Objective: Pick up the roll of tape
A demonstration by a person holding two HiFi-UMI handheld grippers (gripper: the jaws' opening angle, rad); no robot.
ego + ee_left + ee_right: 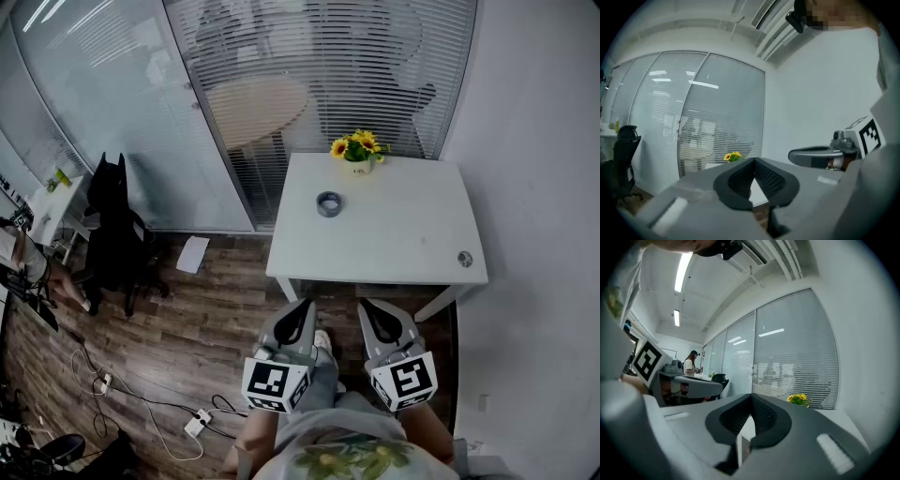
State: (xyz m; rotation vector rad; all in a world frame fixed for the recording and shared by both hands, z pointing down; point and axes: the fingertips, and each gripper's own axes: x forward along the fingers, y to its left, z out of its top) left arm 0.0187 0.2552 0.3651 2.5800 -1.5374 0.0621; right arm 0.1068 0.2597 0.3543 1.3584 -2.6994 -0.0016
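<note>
Both closed, empty: left hand-held gripper (307, 303), right hand-held gripper (364, 304) | sunflowers (357, 143) in vase (360, 168)

The roll of tape (329, 203) is a small grey ring. It lies flat on the white worktop (403, 234) with its hole facing up. It sits on the left half, nearer the far edge, and touches nothing else

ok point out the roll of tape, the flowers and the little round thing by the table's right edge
roll of tape (329, 213), head view, its near outer wall
flowers (359, 143), head view, the yellow blooms
little round thing (465, 259), head view, its middle
</note>
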